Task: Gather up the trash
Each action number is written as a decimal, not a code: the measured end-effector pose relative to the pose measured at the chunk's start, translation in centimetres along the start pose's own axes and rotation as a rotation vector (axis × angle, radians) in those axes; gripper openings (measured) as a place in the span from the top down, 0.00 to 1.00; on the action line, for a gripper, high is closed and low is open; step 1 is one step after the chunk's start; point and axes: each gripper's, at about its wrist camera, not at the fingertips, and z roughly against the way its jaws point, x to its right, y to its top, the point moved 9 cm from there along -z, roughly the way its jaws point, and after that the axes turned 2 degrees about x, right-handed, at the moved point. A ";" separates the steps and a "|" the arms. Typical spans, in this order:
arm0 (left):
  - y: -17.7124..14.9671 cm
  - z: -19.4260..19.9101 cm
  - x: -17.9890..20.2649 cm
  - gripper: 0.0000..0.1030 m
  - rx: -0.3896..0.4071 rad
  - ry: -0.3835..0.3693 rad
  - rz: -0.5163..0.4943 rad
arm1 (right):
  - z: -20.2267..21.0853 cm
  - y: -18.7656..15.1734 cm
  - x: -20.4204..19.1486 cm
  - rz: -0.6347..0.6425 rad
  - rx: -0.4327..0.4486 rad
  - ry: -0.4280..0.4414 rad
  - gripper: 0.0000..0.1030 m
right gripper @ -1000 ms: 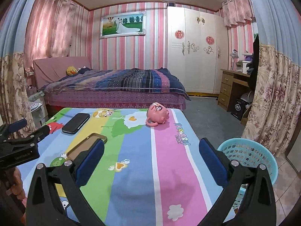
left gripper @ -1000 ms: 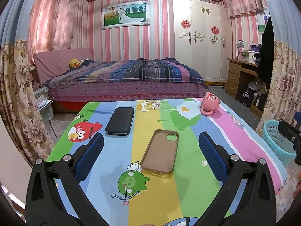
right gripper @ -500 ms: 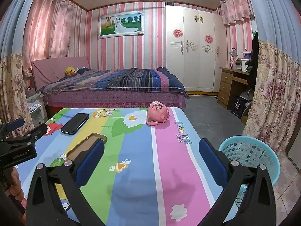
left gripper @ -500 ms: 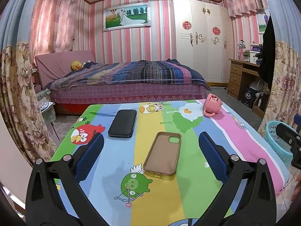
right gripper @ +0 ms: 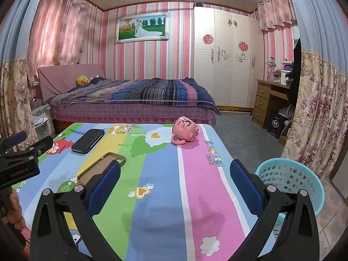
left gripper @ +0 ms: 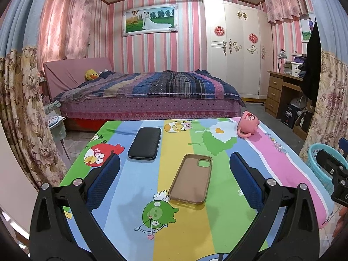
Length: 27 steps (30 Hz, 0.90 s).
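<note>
Glossy cartoon tablecloth (left gripper: 134, 187), rubbery phone case (left gripper: 191, 179) (rounded corners), perforated plastic basket (right gripper: 289, 179)

My tabletop (left gripper: 139, 187) wears a bright striped cartoon cloth printed with birds and pigs. I take the brown phone case (left gripper: 191, 179) as my landmark: it lies flat, hollow side up, near the middle. A black phone (left gripper: 145, 143) lies face down beyond it and to its left, apart from it. A pink mug (left gripper: 248, 124) lies on its side far beyond the case to its right, at the far edge, handle resting on the cloth.
</note>
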 end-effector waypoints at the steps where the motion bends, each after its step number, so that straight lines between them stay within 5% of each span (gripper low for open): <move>1: 0.0 0.0 0.0 0.05 0.000 0.000 -0.003 | 0.0 0.0 0.0 -0.001 0.000 0.001 0.04; 27: 0.1 0.0 0.0 0.05 0.001 0.001 -0.002 | 0.0 0.0 0.2 -0.001 0.003 -0.005 0.04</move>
